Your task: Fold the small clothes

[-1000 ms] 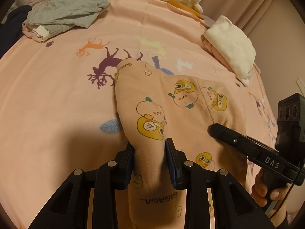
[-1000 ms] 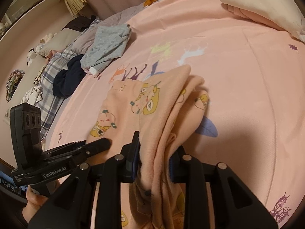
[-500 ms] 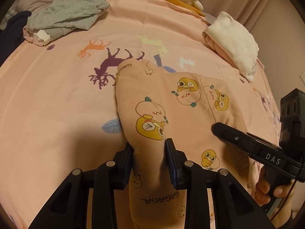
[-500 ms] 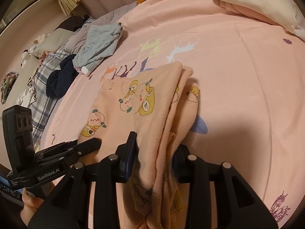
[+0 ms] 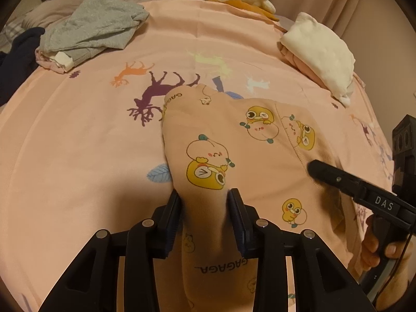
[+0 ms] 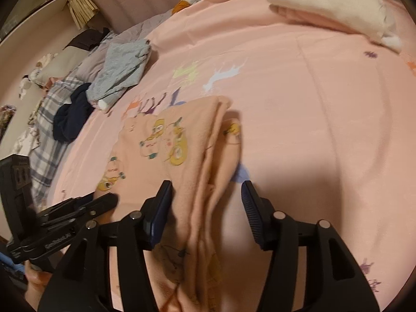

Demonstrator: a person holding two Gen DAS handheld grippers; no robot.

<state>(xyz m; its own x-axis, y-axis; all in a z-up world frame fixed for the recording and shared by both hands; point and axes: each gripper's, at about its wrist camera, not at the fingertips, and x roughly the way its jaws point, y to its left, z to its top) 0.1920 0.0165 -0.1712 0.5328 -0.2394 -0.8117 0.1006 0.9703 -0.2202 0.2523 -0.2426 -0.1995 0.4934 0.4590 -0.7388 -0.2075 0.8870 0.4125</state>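
Peach fabric printed with yellow cartoon chicks, the small pants, lies across the middle of the pink bed sheet, one end running down out of the frame bottom so its full length is cut off. In the left wrist view the left tool is clenched on a bunched fold of the pants, cloth filling the gap between its pads. At the right edge of that frame the right tool shows only side-on, its tip over the pants; the hand behind it is mostly cropped. The right wrist view is motion-blurred: the right tool stands released, pads wide apart, with folded layers of the pants lying between them, against the left pad and apart from the right one. How many layers there are is hard to make out. Upper left of the left view, a grey garment lies crumpled; upper right, a white folded pile.
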